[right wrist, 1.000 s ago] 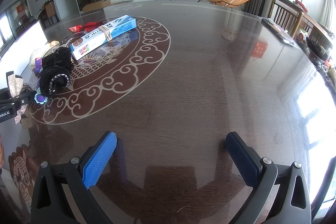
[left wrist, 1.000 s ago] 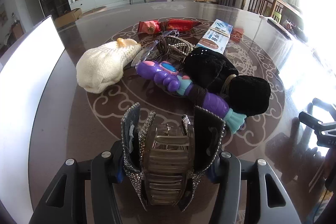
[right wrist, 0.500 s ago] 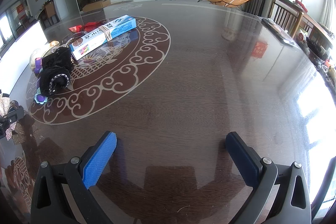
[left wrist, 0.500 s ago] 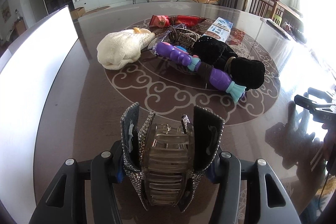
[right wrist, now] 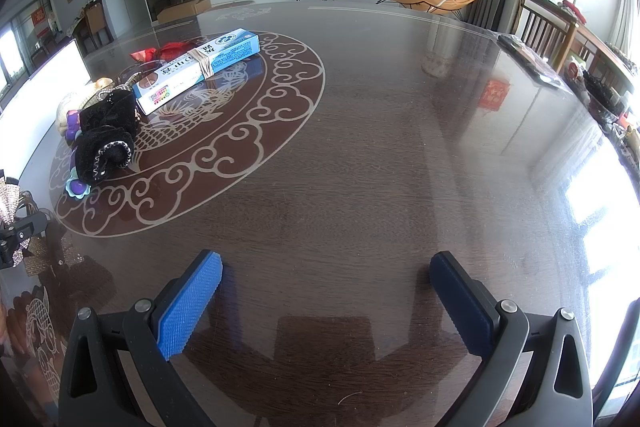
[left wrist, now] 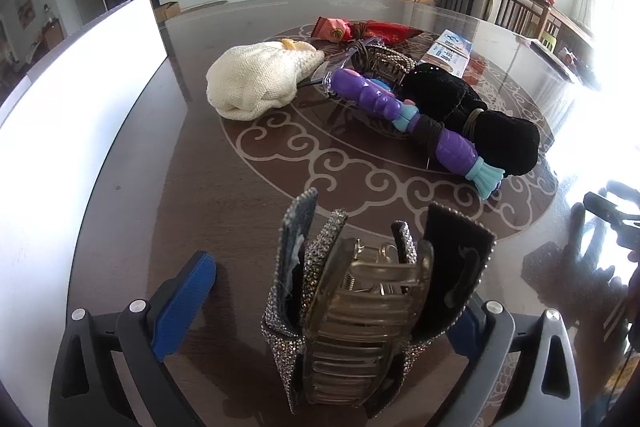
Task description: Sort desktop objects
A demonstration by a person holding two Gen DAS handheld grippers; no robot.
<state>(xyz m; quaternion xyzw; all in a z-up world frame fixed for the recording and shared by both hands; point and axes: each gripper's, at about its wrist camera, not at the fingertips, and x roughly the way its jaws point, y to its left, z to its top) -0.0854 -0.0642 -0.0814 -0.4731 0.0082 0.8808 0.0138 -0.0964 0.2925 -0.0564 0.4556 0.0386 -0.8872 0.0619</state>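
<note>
Left tongs point(left wrist: 320, 303) spread apart, rhinestone-covered bow hair claw clip point(left wrist: 372, 311) leaning on right-hand finger, lower centre of frame, clear of the left-hand blue pad. Right tongs point(right wrist: 326, 301) released, nothing between. Purple-and-teal plastic toy point(left wrist: 416, 123), black velvet scrunchies point(left wrist: 472, 115), cream knitted hat point(left wrist: 260, 83) mid-frame on dark glossy counter point(right wrist: 380, 147); blue-white toothpaste box point(right wrist: 196, 67) upper left

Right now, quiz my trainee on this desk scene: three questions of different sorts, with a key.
1. True or false: the right gripper holds the toothpaste box.
2. What stands between the fingers of the left gripper? A) white knit hat B) rhinestone hair clip C) purple toy
3. Fill in: the left gripper's jaws are ___.

Key:
1. False: the right gripper is open and empty, and the toothpaste box lies on the table.
2. B.
3. Open: one blue pad stands clear of the rhinestone hair clip.
</note>
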